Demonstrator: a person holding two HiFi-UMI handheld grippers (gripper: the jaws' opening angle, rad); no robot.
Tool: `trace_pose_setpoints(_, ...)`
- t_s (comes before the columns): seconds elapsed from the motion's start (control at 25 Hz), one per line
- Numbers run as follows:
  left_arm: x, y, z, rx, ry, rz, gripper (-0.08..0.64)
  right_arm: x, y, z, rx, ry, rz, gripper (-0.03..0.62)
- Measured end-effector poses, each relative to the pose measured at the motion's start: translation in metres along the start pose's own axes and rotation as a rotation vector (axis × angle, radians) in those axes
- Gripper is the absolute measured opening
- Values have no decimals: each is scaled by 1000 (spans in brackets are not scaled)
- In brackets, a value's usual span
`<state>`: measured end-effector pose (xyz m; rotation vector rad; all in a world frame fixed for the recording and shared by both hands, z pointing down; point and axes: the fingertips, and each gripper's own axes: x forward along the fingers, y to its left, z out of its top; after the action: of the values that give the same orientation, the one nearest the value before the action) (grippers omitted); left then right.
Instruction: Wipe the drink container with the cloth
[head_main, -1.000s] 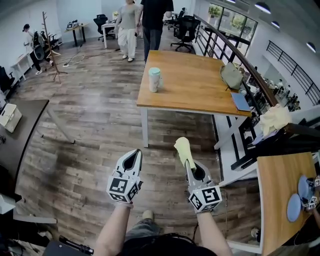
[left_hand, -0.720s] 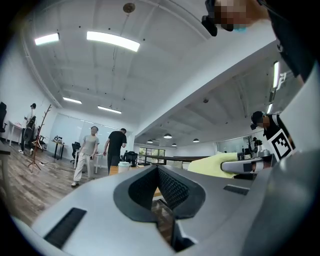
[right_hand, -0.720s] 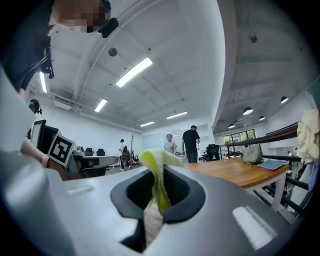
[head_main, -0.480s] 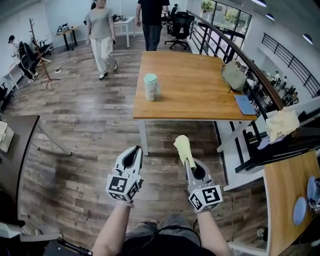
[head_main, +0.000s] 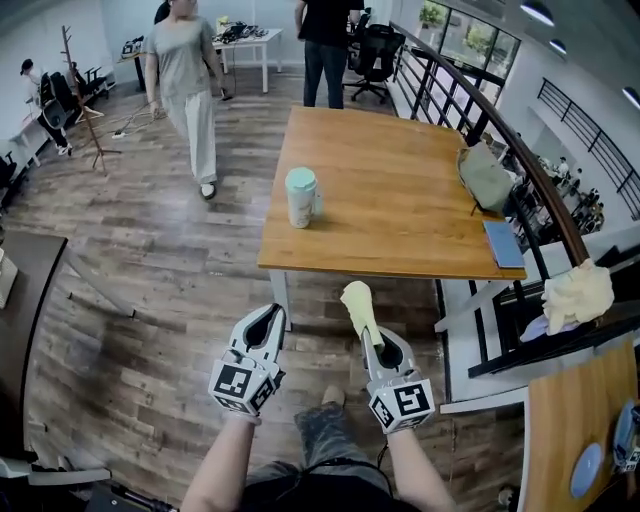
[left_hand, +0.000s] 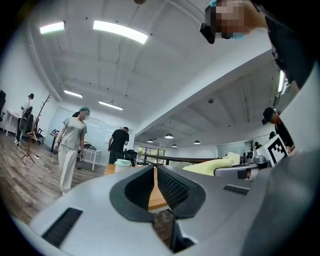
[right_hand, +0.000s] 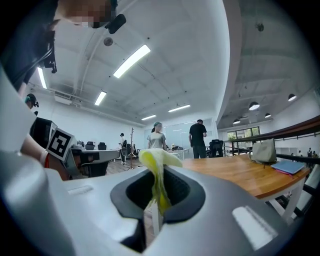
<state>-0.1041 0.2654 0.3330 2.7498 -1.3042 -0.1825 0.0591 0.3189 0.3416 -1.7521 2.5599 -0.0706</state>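
Head view: drink container (head_main: 301, 197) near table (head_main: 400, 225) left edge.

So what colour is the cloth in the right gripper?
Pale yellow; the cloth shows best in the head view.

The wooden table (head_main: 400, 200) carries 3 items. The drink container (head_main: 301, 197) stands upright near the left edge. A bag (head_main: 486, 177) sits at the right edge. A blue notebook (head_main: 503, 243) lies flat by the near right corner, just beside the bag.
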Motion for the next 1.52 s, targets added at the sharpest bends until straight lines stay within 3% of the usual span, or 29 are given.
trace_pose_setpoints(0.44,131,45,-15,-15,16,88,122,117,-84,-6,-24,51,102,25)
trace_pose_setpoints(0.8,196,70,-35,15,44,131,298,166,-122,-21,-12,75,173,25)
trace_pose_setpoints(1.24,246,127,-50,18,88,200,357,208,-138,-41,1,117,200,25)
trace_pose_setpoints(1.52,290,163,-62,44,130,158,413,234,-147,-47,1,136,183,25)
